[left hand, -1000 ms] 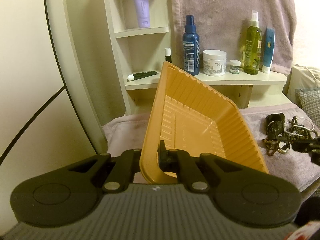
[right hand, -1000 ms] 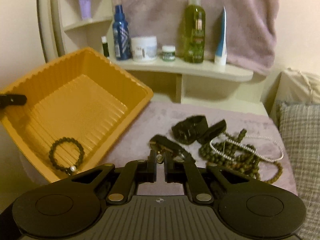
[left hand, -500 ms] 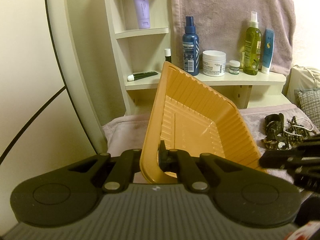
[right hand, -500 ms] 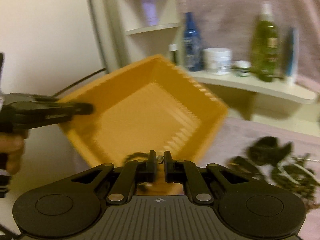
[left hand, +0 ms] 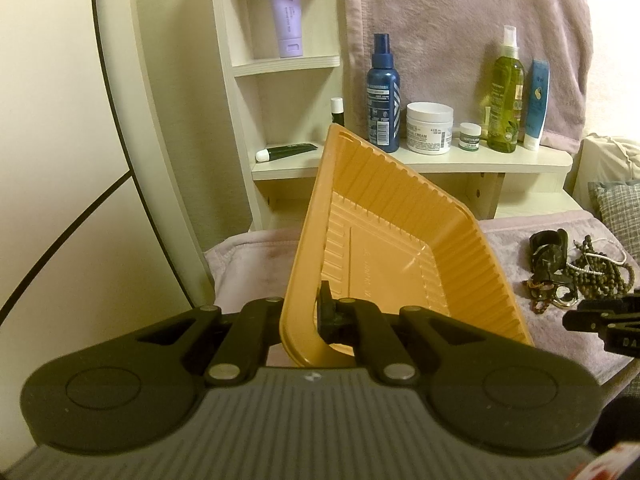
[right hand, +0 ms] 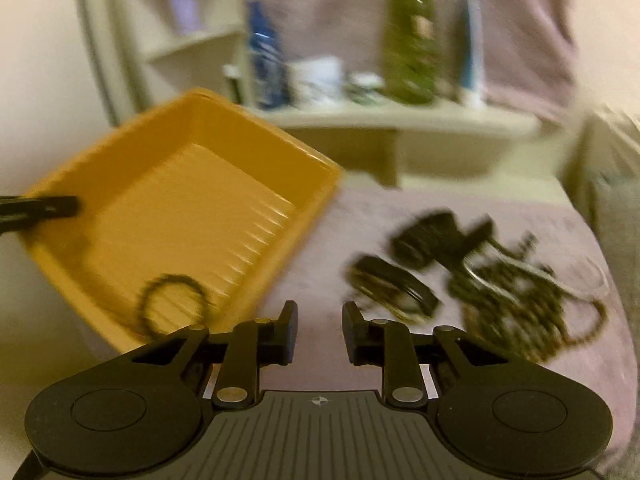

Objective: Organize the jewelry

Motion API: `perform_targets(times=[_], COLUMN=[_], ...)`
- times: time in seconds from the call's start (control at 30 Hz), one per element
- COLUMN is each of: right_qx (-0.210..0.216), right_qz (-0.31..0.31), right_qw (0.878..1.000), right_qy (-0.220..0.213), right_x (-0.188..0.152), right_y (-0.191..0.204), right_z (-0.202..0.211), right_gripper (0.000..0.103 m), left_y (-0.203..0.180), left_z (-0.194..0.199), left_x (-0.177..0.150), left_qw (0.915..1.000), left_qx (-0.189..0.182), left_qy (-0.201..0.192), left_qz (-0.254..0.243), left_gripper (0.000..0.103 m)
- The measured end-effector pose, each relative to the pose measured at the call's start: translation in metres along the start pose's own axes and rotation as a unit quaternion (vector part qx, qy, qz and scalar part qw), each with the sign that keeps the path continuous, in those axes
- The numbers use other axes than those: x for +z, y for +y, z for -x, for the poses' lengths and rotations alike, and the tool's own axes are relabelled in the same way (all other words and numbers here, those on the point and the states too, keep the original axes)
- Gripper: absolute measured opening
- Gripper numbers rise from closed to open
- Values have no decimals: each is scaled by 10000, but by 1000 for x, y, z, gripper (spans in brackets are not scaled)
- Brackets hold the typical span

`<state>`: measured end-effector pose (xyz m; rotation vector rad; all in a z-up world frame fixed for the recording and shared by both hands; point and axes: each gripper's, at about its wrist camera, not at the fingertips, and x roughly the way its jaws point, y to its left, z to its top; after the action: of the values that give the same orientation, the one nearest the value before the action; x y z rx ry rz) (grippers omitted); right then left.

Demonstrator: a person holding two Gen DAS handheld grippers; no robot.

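My left gripper (left hand: pixel 302 320) is shut on the near rim of an orange plastic tray (left hand: pixel 384 248) and holds it tilted above the towel; the tray also shows in the right wrist view (right hand: pixel 192 200). A dark bead bracelet (right hand: pixel 172 304) lies in the tray's low corner. My right gripper (right hand: pixel 318 330) is open and empty over the towel between the tray and a pile of jewelry (right hand: pixel 500 280): dark bands, bead strands, a thin chain. The pile also shows in the left wrist view (left hand: pixel 568 272), with my right gripper's tips (left hand: pixel 600 318) at the right edge.
A lilac towel (left hand: pixel 248 272) covers the surface. Behind it is a white shelf (left hand: pixel 480 160) with a blue spray bottle (left hand: pixel 383 92), a cream jar (left hand: pixel 430 128) and a green bottle (left hand: pixel 506 92). A checked cushion (left hand: pixel 618 208) lies at the right.
My right gripper swung left over the tray, then back toward the pile, and its jaws opened; the small piece between its tips is gone. The left gripper and tray barely moved.
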<state>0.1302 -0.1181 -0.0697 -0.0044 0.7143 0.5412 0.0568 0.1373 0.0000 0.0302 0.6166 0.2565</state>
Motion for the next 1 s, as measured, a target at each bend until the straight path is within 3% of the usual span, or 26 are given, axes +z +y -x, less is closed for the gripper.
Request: perform_targets(times=[0.27, 0.57, 0.77, 1.0], right_qx=[-390, -536, -731, -988], right_qz=[-206, -435, -533, 139], right_qw=[9990, 9976, 9959, 9950], right_qy=[24, 60, 6, -64], right_x=[-3, 5, 10, 5], right_y=[-14, -18, -17, -1], right_z=[-12, -38, -49, -57], right_gripper=[25, 24, 16, 10], left_y=[1, 2, 3, 2], left_z=[-1, -1, -2, -3], left_x=[0, 1, 1, 1], left_qw=[10000, 10000, 10000, 10000], left_qx=[4, 1, 3, 3], left_qy=[3, 12, 38, 42], left_qz=[-6, -5, 8, 6], left_gripper=[5, 4, 4, 4])
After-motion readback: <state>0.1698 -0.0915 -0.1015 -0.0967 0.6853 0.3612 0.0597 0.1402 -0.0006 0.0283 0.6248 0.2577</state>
